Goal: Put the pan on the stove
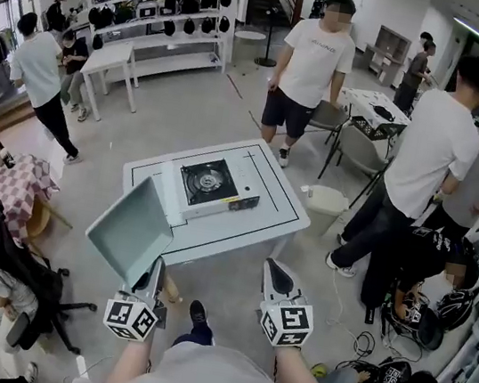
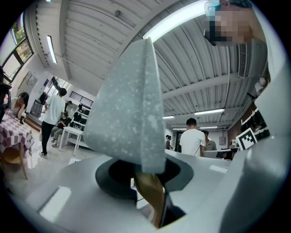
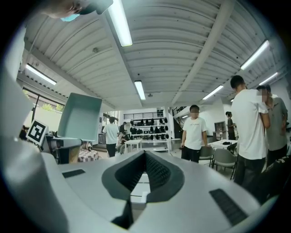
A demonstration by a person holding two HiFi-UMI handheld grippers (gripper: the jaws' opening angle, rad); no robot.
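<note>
L tongs [image 1: 156, 265] pinch pan [image 1: 129, 232] by its handle [image 2: 150, 195], short of stove [image 1: 209, 183]; R tongs [image 1: 278, 278] pressed together, empty.

The pan [image 2: 132, 109] has a matt, pale, speckled, stone-like coating and a smooth brown handle [image 2: 149, 191] that looks like wood. The right tool [image 3: 144, 157] is smooth matt grey plastic with ribbed black pads [image 3: 158, 173]. The desk [image 1: 280, 211] top is smooth white.

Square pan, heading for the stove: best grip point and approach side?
The wooden handle, from its free end on the person's side, as the left gripper has it now. It is the one narrow part jaws can close on; the pan body is a wide square with thin walls. That grip should leave the base clear for the stove.
</note>
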